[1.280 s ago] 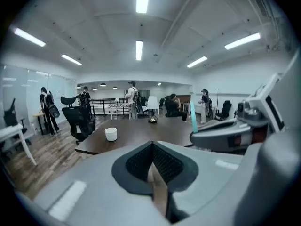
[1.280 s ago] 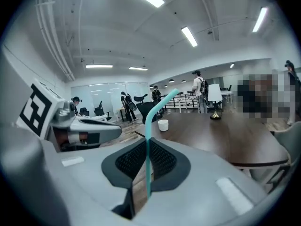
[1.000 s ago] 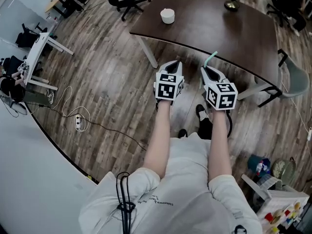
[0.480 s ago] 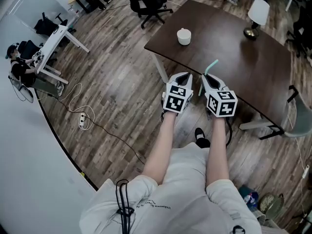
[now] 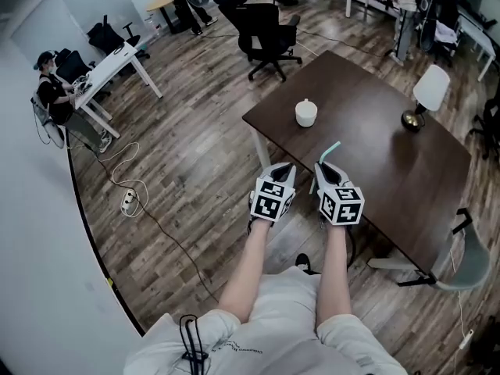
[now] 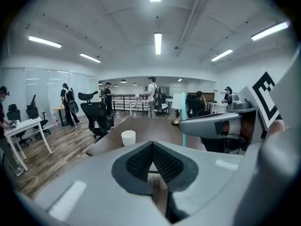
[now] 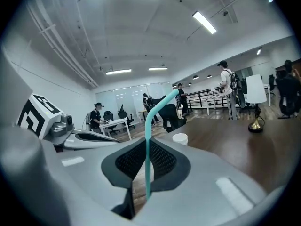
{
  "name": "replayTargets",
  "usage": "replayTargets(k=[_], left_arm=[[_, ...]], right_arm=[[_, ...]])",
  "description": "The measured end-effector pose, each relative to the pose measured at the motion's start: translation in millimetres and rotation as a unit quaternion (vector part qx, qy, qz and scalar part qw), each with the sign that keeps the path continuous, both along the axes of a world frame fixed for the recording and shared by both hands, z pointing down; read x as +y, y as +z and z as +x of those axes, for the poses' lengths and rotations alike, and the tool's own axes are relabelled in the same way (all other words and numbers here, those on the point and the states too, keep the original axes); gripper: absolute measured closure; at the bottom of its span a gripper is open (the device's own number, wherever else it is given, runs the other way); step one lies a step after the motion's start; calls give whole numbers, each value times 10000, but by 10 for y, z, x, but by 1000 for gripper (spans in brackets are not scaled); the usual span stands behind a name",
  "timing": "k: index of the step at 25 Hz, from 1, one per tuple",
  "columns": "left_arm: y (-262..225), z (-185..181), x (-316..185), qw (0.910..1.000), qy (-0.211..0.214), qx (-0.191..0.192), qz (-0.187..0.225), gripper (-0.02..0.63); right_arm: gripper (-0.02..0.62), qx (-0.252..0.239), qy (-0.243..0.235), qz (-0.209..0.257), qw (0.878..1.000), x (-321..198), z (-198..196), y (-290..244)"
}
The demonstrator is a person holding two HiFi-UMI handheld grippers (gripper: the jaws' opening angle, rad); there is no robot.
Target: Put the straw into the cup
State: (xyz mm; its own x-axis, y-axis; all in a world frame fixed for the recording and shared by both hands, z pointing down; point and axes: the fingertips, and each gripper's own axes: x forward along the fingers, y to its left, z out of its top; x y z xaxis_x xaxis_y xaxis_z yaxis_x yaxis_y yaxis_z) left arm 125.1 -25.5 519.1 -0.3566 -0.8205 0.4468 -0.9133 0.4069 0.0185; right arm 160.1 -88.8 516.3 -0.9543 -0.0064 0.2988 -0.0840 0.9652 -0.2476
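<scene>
Right tongs (image 5: 321, 167) pinch the straw (image 5: 329, 152), left tongs (image 5: 285, 169) pressed together, at a dark office table (image 5: 383, 143) bearing 1 cup (image 5: 306, 113).

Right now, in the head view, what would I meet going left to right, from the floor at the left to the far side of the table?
Seated person → power strip on the floor → left gripper, shut and empty → cup → right gripper, shut on the straw → lamp.

We wear a white short-sleeved shirt (image 5: 273, 330) with a black cord (image 5: 190, 339), and our grey left gripper (image 5: 286, 168) and right gripper (image 5: 320, 166) carry white cubes (image 5: 269, 203) with black square markers.
</scene>
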Motion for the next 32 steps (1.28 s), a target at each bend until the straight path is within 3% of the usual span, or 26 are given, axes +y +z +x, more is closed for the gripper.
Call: replayTargets(k=[8, 16, 22, 28, 32], left_arm=[[53, -132, -129, 9988, -455, 158, 103, 606], [113, -307, 125, 9918, -1231, 175, 284, 606], [-9, -355, 294, 9868, -1581, 66, 360, 606], [50, -373, 183, 9856, -1583, 224, 549, 606], [112, -317, -44, 9917, -1165, 182, 506, 606]], right_arm=[[548, -100, -241, 22, 9997, -423, -150, -118], [548, -74, -774, -9, 9970, -468, -376, -8], [548, -185, -961, -86, 9952, -484, -458, -68], [548, 11, -903, -31, 9959, -569, -366, 77], [548, -156, -516, -281, 9982, -756, -405, 93]])
